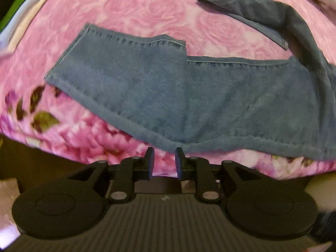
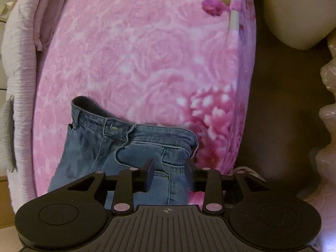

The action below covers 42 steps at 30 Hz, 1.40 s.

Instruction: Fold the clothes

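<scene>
Left wrist view: blue denim jeans (image 1: pixel 168 96), legs laid lengthwise across a pink rose-patterned plush blanket (image 1: pixel 134 6); one leg doubled over the other, its hem at the left; a further part of the denim twists up and back at the upper right. Left gripper (image 1: pixel 164 163): released, fingers parted with a narrow gap, nothing between them, hovering just short of the near edge of the jeans. Stack of folded fabric, green, pale blue and cream (image 1: pixel 23 14), at the far left edge of the blanket.

Right wrist view: waistband and front pocket of the same jeans, lying on the blanket near its right edge. Right gripper (image 2: pixel 170 176): released, fingers spread wide, poised above the pocket area, gripping nothing. Pale lilac ribbed cloth (image 2: pixel 19 63) along the left. Cream rounded object (image 2: pixel 298 12), upper right.
</scene>
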Each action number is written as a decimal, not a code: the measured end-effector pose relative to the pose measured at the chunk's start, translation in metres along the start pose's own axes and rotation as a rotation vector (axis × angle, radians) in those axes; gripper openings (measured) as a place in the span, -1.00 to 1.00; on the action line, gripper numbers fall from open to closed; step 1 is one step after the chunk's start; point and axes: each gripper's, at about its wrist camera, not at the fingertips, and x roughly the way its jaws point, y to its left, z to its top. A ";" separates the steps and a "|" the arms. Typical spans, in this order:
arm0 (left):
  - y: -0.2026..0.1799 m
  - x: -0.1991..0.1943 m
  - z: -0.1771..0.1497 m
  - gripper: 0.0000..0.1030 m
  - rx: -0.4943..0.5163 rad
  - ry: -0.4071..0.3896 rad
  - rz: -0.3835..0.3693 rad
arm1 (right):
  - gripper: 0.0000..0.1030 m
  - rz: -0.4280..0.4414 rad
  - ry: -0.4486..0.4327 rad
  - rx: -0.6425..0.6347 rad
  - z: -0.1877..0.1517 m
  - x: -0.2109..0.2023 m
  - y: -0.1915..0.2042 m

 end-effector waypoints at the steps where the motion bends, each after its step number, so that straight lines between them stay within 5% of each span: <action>1: -0.002 0.000 0.000 -0.64 -0.008 -0.006 -0.006 | -0.31 0.016 0.004 0.006 0.001 0.003 -0.004; 8: -0.023 -0.002 -0.003 -0.61 -0.057 -0.043 -0.051 | -0.30 0.109 0.041 -0.020 0.007 0.017 -0.081; 13: -0.044 0.000 -0.013 -0.61 -0.085 -0.060 -0.083 | -0.29 0.265 0.045 0.005 0.015 0.039 -0.104; 16: -0.050 -0.003 -0.015 -0.61 -0.116 -0.076 -0.091 | 0.15 0.361 0.077 0.178 0.021 0.062 -0.120; 19: -0.056 -0.005 -0.016 -0.61 -0.148 -0.092 -0.100 | 0.22 0.453 0.091 0.272 0.031 0.067 -0.118; 21: -0.060 -0.007 -0.017 -0.61 -0.169 -0.103 -0.105 | -0.57 0.515 0.092 0.297 0.039 0.065 -0.110; 22: -0.062 -0.008 -0.018 -0.61 -0.179 -0.108 -0.108 | -0.64 0.547 0.090 0.303 0.043 0.063 -0.106; 27: -0.066 -0.013 -0.017 -0.61 -0.228 -0.139 -0.124 | -0.76 0.765 -0.112 -0.320 0.059 -0.038 0.007; 29: -0.066 -0.010 -0.019 -0.61 -0.237 -0.133 -0.125 | -0.76 0.814 -0.272 -0.570 0.048 -0.082 0.029; 31: -0.066 -0.005 -0.023 -0.61 -0.243 -0.123 -0.123 | -0.76 0.753 -0.384 -0.666 0.045 -0.095 0.025; 33: -0.064 0.001 -0.027 -0.61 -0.261 -0.109 -0.121 | -0.72 0.552 -0.456 -0.687 0.051 -0.076 0.012; 35: -0.056 0.004 -0.031 -0.61 -0.286 -0.107 -0.109 | -0.65 0.232 -0.394 -0.632 0.068 -0.026 -0.006; 37: -0.046 0.005 -0.034 -0.61 -0.313 -0.111 -0.094 | -0.65 -0.036 -0.253 -0.404 0.095 0.020 -0.037; 40: -0.027 0.007 -0.035 -0.54 -0.367 -0.124 -0.064 | -0.59 0.041 -0.231 -0.069 0.109 0.026 -0.079; 42: -0.006 0.015 -0.030 -0.51 -0.440 -0.140 -0.046 | 0.03 0.103 -0.220 -0.041 0.104 0.023 -0.084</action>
